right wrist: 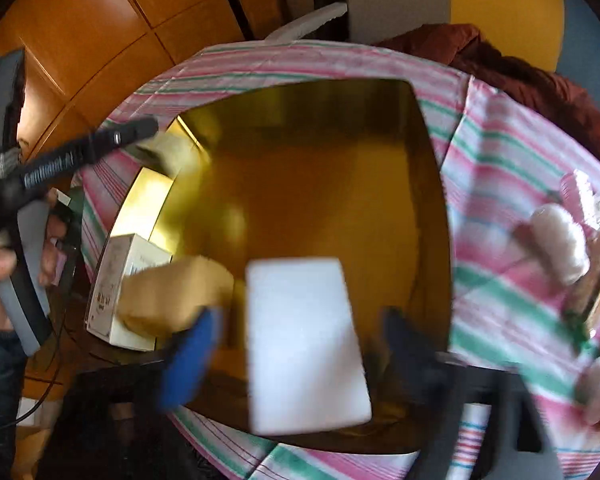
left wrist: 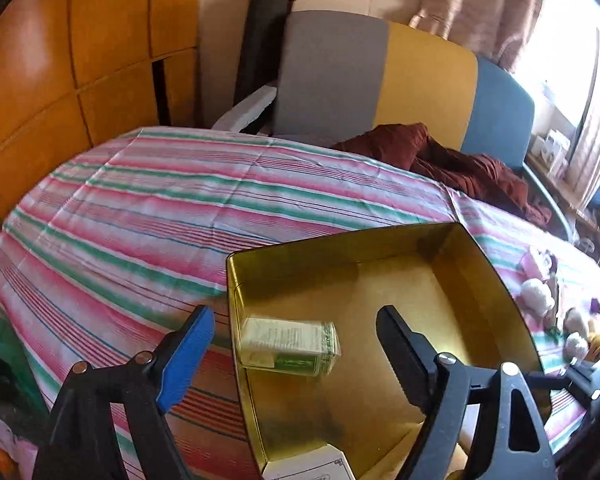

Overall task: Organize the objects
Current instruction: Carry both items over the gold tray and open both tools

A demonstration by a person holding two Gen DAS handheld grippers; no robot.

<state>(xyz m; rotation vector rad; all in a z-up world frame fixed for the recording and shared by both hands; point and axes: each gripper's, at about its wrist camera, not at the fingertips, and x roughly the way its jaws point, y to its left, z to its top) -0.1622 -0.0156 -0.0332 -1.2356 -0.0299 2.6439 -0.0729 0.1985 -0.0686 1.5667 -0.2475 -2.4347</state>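
An open gold tin [left wrist: 496,280] [right wrist: 436,184] rests on the striped tablecloth [left wrist: 140,208]. My left gripper [left wrist: 294,314] is open above the tin's near left part. A small green and white box [left wrist: 288,346], blurred, lies in the tin below and between its fingers. My right gripper [right wrist: 302,316] is open over the tin's near side. A blurred white flat box [right wrist: 306,344] sits between its jaws, with a gap to each pad. The left gripper's black finger [right wrist: 100,140] shows at the upper left of the right wrist view. Another white box [right wrist: 116,292] [left wrist: 312,466] stands at the tin's near left corner.
Fluffy white toys [left wrist: 536,296] [right wrist: 560,240] lie on the cloth right of the tin. A maroon cloth [left wrist: 460,160] is heaped at the table's far side, before a grey, yellow and blue chair back [left wrist: 420,72]. Wooden cabinet doors [left wrist: 60,60] stand on the left.
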